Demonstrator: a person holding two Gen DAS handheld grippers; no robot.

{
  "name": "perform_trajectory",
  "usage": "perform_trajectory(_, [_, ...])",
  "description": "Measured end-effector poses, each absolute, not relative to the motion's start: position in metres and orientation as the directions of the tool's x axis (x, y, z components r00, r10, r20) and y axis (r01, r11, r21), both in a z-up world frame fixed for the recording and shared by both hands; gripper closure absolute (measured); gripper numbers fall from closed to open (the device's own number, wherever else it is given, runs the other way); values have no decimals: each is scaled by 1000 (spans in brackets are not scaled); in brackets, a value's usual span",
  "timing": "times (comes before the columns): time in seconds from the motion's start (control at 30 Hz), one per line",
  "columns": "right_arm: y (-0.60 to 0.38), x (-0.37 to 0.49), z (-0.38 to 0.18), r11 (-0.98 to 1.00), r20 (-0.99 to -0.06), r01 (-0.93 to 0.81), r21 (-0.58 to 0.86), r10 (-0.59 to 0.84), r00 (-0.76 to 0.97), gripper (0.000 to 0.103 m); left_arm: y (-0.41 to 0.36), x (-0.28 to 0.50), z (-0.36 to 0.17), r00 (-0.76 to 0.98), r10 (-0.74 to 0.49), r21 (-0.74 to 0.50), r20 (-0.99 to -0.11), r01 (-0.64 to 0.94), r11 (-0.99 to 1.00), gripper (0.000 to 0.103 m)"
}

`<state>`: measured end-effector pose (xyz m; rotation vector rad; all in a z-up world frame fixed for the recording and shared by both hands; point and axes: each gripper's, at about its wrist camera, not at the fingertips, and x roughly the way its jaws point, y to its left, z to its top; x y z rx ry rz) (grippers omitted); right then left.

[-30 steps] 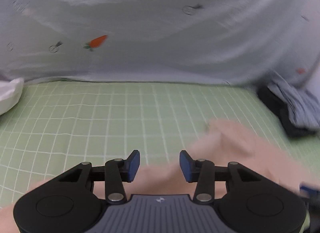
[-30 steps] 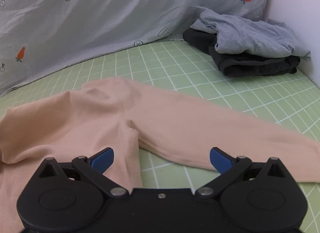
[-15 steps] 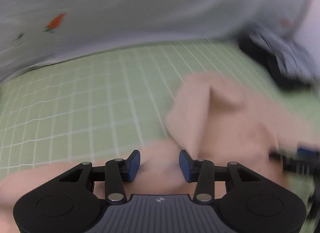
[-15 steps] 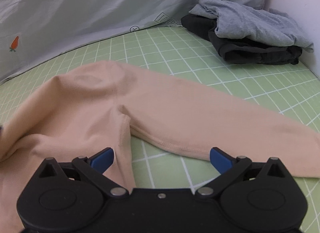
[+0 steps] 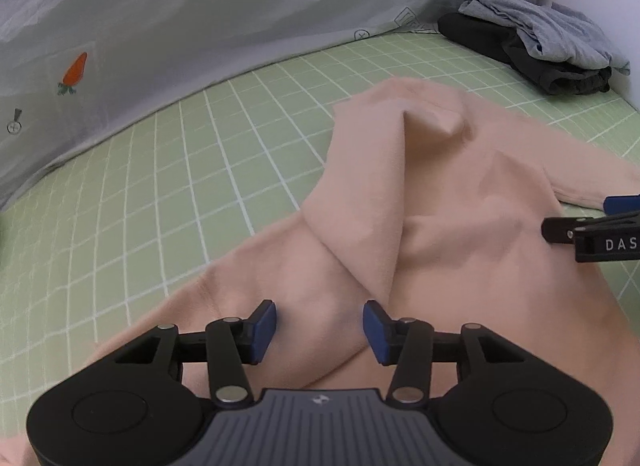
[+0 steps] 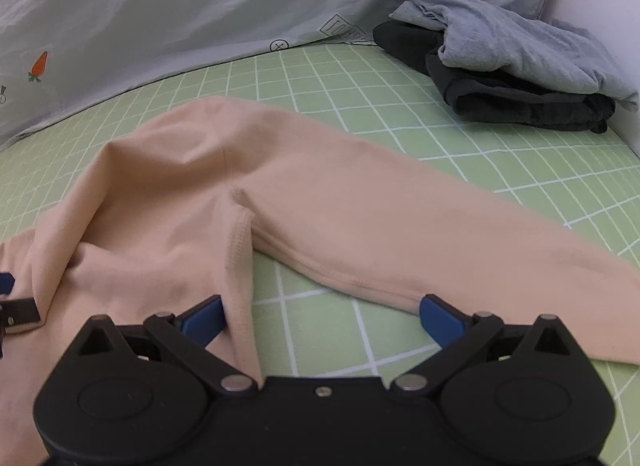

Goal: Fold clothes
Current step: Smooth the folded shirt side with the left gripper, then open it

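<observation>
Green checked mat (image 6: 400, 350), spread before a pale carrot-print sheet (image 5: 200, 25). On it lies the peach garment (image 6: 340, 217), thin, limp knit, lightly rumpled, one long section running rightward. It will likely weigh little and sag from any single grip; stitched hems (image 6: 240, 250) look the firmest hold. A grey and black clothes stack (image 6: 512, 65) sits well apart. Right gripper (image 6: 320, 316): jaws spread wide, hem near its left pad, nothing pinched. Left gripper (image 5: 320, 326): jaws opening over cloth, gripping nothing.
</observation>
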<state>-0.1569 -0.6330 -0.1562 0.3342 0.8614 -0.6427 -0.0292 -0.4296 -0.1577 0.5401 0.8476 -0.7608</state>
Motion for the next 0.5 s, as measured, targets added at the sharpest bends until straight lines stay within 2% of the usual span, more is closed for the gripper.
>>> perform_trajectory(0.2, [-632,-156,-157,763,-783,646,13,-394,481,0,-422,-20,-158,411,-373,101,-832,773,627,48])
perform_trajectory(0.3, [-632,-154,-157,760,-780,649,8,-401,480,0,-420,-25,-161,427,-388,112,-817,776,620,49])
perform_trajectory(0.37, [-632,-154,-157,760,-779,650,8,-403,481,0,-417,-24,-161,428,-401,95,-810,770,631,69])
perform_trajectory(0.4, [-632,-154,-157,760,-778,650,8,-404,481,0,-415,-22,-158,422,-406,81,-811,768,636,83])
perform_trajectory(0.5, [-631,-155,-157,759,-774,651,8,-407,485,0,-409,-16,-150,401,-422,37,-813,759,650,82])
